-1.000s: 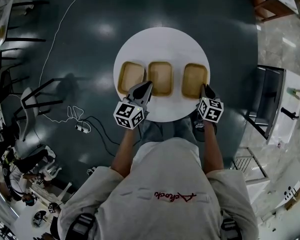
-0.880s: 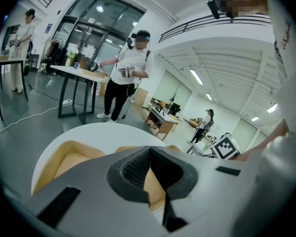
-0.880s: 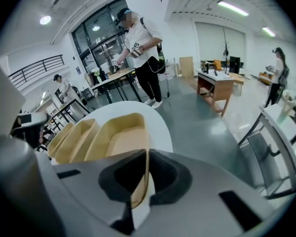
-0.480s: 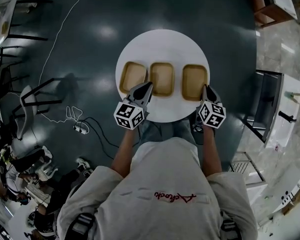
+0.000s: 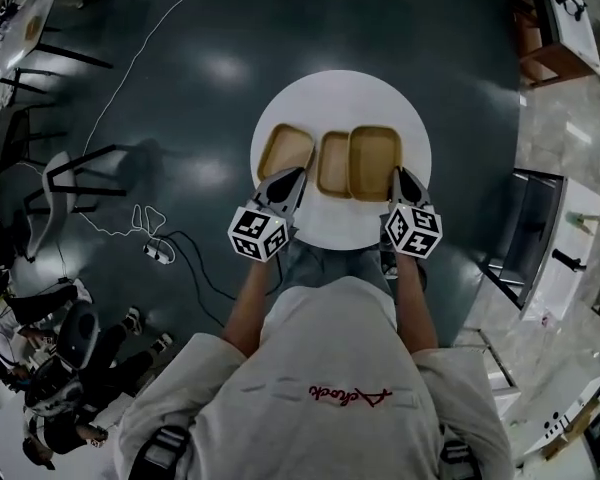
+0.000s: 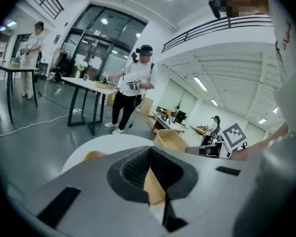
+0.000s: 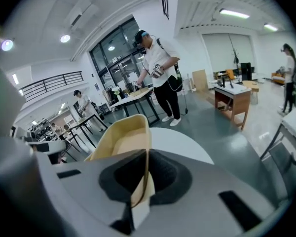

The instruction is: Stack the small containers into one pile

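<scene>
Three tan containers lie on a round white table (image 5: 340, 98). My left gripper (image 5: 291, 175) is shut on the near rim of the left container (image 5: 284, 151), which sits tilted. In the left gripper view that tan rim (image 6: 155, 186) shows between the shut pads. My right gripper (image 5: 398, 176) is shut on the near rim of the right container (image 5: 376, 160). That container is lifted and overlaps the middle container (image 5: 332, 163). In the right gripper view the held container (image 7: 126, 137) stands up from the shut jaws, above the table (image 7: 182, 142).
Dark floor surrounds the table, with black chairs (image 5: 80, 183) and a white cable (image 5: 150, 223) at the left. A white cabinet (image 5: 545, 228) stands at the right. Other people and long tables (image 6: 89, 85) are in the hall behind.
The right gripper has carried the right container to the left, so it now overlaps the middle one. The left container has tilted a little in the left gripper.
</scene>
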`<state>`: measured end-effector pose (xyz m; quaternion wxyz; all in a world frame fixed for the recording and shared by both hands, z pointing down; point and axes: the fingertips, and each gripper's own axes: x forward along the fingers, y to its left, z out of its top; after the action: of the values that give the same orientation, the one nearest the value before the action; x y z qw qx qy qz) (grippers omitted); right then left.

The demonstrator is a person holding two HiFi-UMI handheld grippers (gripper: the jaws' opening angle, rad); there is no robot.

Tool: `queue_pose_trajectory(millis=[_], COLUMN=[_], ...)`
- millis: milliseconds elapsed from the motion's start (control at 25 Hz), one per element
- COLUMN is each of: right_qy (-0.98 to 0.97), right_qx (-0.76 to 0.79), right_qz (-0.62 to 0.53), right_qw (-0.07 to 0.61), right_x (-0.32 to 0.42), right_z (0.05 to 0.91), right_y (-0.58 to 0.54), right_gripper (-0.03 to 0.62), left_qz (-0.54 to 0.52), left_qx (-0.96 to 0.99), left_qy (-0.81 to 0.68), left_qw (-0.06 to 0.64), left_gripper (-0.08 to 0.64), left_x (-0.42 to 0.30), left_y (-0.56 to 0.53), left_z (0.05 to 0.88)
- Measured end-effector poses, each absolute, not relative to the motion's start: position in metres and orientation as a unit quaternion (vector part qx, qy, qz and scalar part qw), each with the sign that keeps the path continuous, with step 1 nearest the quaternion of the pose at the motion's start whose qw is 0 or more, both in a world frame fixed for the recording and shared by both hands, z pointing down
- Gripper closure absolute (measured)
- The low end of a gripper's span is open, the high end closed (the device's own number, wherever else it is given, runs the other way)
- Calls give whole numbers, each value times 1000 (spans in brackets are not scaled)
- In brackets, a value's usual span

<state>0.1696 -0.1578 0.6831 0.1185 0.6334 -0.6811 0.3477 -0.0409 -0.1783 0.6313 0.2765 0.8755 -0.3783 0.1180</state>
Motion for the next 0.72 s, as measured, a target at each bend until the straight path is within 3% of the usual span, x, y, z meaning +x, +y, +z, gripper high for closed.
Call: queue_pose_trajectory(millis=[720], right_qy=[-646], right_qx=[630], right_qz=[413], right_qw=[123], right_x=[90], right_z=[733], right_y=[-163], right_gripper=[560], left_qz=[117], left_qx=[851], left_qy=[-421], left_qw=[291], left_gripper=[549], left_x=[-132], left_y=[-176], left_z=[644])
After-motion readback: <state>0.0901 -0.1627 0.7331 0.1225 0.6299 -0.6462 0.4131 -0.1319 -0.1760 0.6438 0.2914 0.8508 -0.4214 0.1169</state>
